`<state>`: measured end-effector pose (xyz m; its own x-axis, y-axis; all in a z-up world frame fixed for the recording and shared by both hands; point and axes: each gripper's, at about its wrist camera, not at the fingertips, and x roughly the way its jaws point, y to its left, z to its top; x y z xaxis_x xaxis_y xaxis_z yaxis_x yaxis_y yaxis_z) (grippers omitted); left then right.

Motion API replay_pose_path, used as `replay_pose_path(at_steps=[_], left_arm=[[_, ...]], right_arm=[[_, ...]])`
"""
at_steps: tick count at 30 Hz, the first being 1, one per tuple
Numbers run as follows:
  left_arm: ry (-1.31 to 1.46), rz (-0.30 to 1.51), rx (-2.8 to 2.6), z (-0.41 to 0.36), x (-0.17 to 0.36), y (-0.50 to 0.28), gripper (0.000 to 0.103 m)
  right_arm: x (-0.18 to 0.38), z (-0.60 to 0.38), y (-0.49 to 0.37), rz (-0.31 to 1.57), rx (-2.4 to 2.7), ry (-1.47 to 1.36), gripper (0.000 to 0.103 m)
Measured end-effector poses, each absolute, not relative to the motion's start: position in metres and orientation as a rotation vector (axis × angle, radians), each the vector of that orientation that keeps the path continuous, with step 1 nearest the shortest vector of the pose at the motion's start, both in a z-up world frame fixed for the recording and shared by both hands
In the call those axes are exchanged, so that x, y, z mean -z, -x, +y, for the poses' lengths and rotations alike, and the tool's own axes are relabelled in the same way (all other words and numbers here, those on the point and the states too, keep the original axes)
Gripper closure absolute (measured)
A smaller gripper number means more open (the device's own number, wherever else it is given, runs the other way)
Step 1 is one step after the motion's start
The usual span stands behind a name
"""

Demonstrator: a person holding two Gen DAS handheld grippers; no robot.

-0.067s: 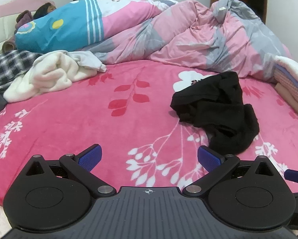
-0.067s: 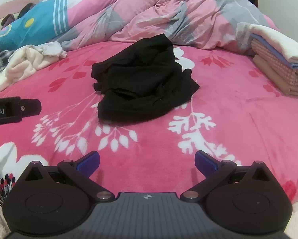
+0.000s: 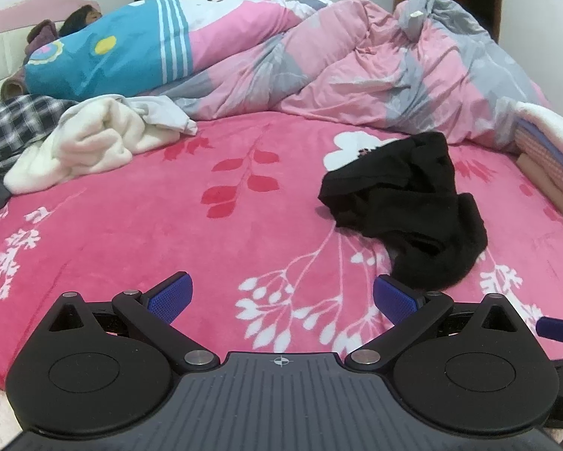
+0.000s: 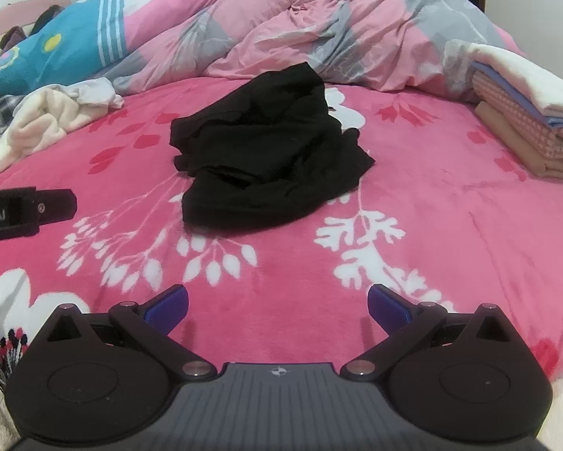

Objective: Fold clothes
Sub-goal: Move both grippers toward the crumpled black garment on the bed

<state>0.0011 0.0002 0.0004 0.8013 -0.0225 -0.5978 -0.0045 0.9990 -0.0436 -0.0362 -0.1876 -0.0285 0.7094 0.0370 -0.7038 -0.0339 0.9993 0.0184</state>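
Note:
A crumpled black garment (image 3: 405,206) lies on the pink floral bedspread (image 3: 168,225); it sits ahead and to the right in the left wrist view and straight ahead in the right wrist view (image 4: 266,158). My left gripper (image 3: 281,297) is open and empty, low over the bedspread, short of the garment. My right gripper (image 4: 277,306) is open and empty, also short of the garment. The left gripper's body shows at the left edge of the right wrist view (image 4: 22,210).
A cream fleece garment (image 3: 90,143) and a plaid garment (image 3: 14,127) lie at the left. A stack of folded clothes (image 4: 525,120) sits at the right. A bunched pink and grey duvet (image 3: 356,67) and a blue pillow (image 3: 112,60) fill the back.

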Motion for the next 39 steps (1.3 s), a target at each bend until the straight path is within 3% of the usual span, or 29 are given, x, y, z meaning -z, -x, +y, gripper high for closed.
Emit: replay_pose_path(at_steps=[39], left_arm=[[0.05,0.706,-0.023,-0.007,0.008,-0.006,0.0]], right_arm=[[0.031,-0.197,0.034,0.811,0.017,0.017,0.0]])
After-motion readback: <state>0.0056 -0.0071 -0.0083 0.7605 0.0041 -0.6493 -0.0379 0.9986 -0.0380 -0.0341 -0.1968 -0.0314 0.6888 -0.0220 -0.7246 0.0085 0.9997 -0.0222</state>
